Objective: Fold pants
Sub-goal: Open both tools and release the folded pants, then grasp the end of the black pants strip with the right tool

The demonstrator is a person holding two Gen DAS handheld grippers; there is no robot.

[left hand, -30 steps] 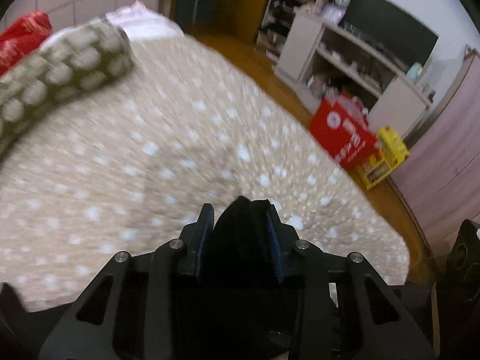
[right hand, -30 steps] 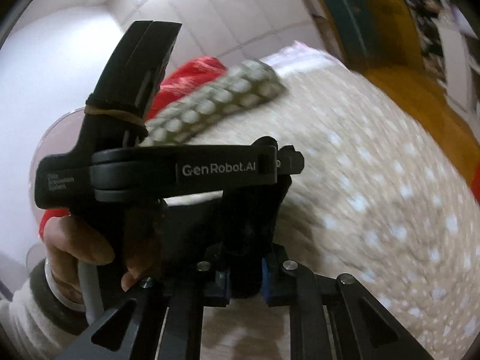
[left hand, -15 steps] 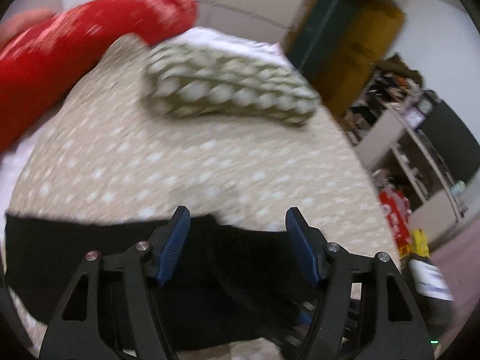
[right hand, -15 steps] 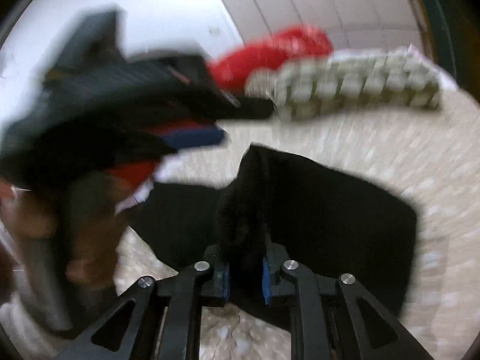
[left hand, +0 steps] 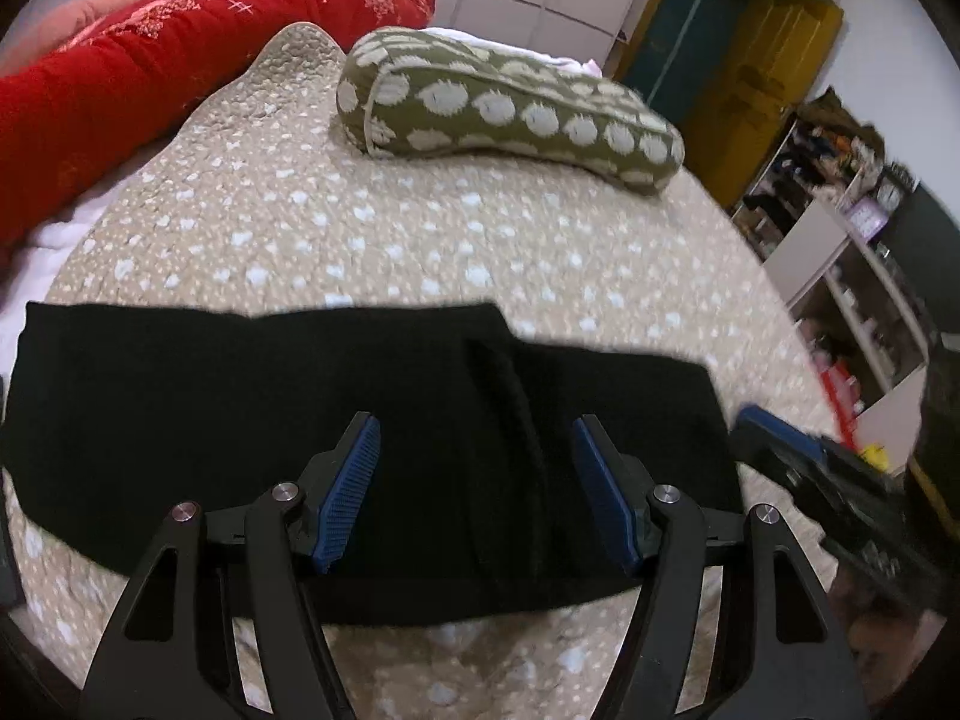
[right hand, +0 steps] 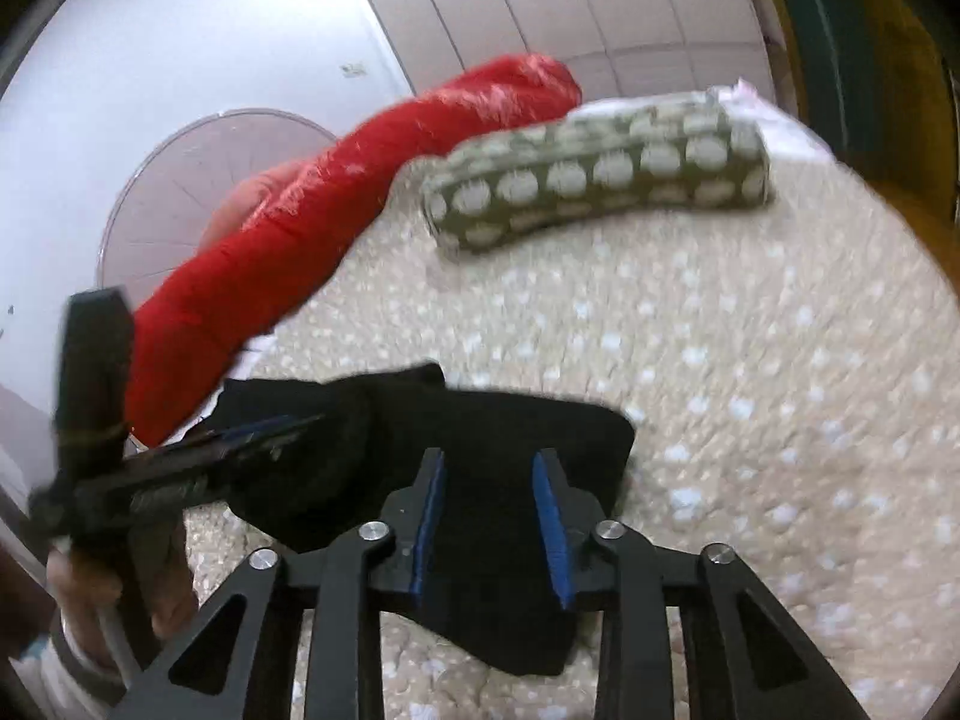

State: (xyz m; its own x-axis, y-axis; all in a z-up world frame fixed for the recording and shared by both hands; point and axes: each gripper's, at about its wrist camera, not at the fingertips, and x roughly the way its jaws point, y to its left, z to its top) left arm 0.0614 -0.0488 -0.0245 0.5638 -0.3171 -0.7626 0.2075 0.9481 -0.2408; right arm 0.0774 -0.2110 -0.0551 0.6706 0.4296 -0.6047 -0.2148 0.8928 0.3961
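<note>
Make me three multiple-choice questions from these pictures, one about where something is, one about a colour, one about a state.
1. Where does the olive white-dotted bolster pillow lie?
A on the black pants
B on the bed beyond the pants
C on the floor

2. What colour is the rolled quilt?
A red
B blue
C grey

3. How does the left gripper stand?
A shut on the pants
B shut on the pillow
C open above the pants

Answers: B, the beige dotted bedspread separates it from the black pants; A, plainly red; C, its blue pads are spread apart, gripping nothing.

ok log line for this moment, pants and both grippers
pants: black, lying folded on bed | left gripper: open, above pants | right gripper: jaws just been opening, pants released
</note>
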